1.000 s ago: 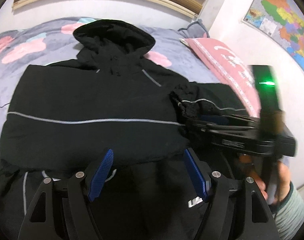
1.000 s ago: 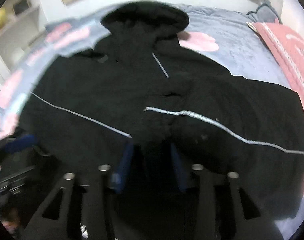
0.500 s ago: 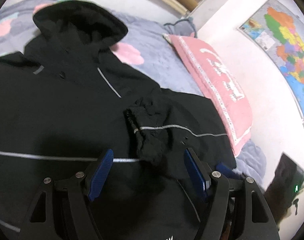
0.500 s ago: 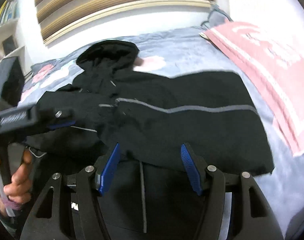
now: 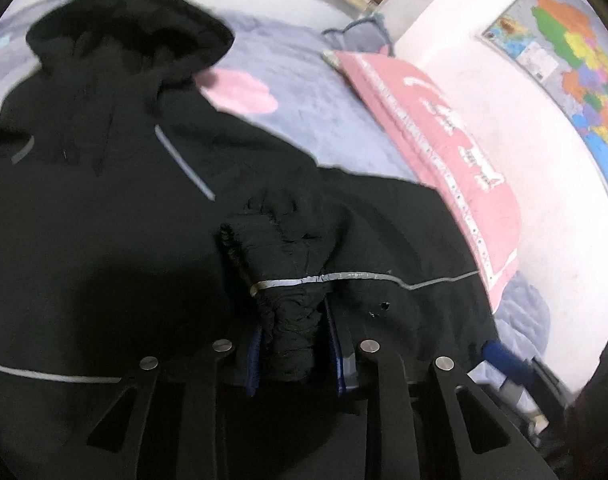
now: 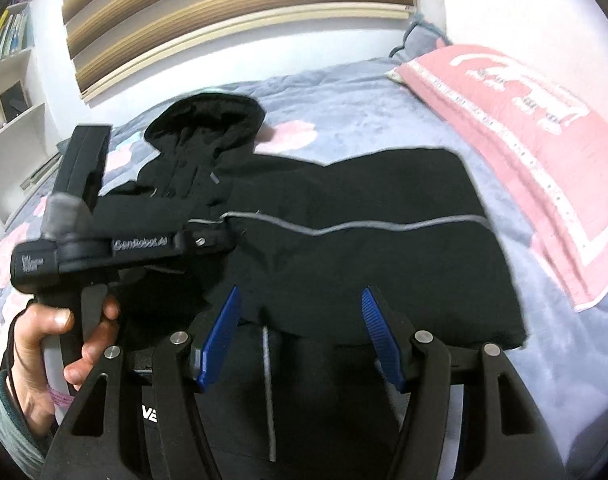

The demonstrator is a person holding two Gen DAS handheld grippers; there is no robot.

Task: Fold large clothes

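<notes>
A large black hooded jacket with thin grey stripes lies flat on the bed, hood toward the headboard; it also shows in the right wrist view. Its right sleeve is folded in across the body. My left gripper is shut on the bunched sleeve cuff at the jacket's middle. In the right wrist view the left gripper reaches in from the left, held by a hand. My right gripper is open and empty, hovering above the jacket's lower part near the folded sleeve's edge.
A pink pillow lies along the bed's right side by a white wall with a coloured map. The grey-blue bedspread has pink patches. A wooden headboard and white shelves stand beyond.
My left gripper moved right and closed on the sleeve cuff. My right gripper let go of that cuff, opened and pulled back toward the jacket's hem.
</notes>
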